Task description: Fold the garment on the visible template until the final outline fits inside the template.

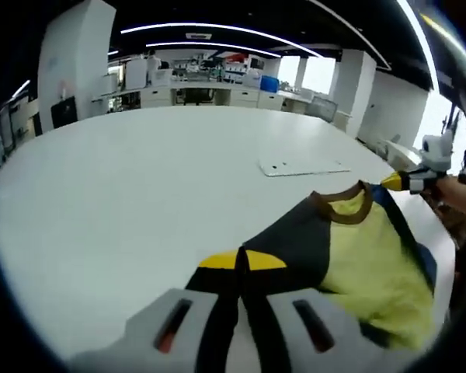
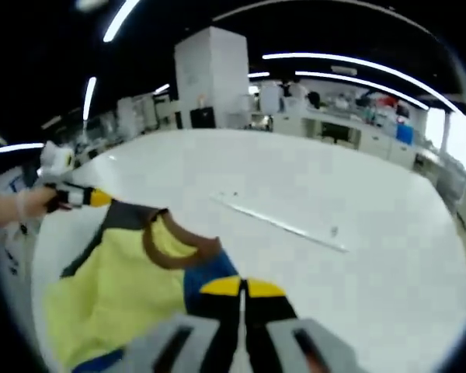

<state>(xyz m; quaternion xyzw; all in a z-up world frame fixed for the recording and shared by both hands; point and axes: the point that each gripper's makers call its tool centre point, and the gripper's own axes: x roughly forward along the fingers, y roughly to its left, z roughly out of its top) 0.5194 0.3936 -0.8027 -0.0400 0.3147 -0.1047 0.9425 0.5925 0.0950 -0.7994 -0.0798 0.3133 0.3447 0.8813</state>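
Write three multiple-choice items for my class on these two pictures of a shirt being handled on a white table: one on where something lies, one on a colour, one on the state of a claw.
1. Where does the flat clear sheet lie?
A. On the table beyond the shirt
B. Under the shirt
C. On the floor

2. What colour is the shirt's collar band?
A. Red
B. Brown
C. White

3. How does the left claw stand?
A. Wide open above the table
B. Shut on the sheet
C. Shut on the shirt

Answers:
1 A: the sheet rests on the bare table, apart from the shirt.
2 B: the collar is a brown band around a yellow body.
3 C: the left claw has its yellow tips pressed together with dark shirt cloth between them.
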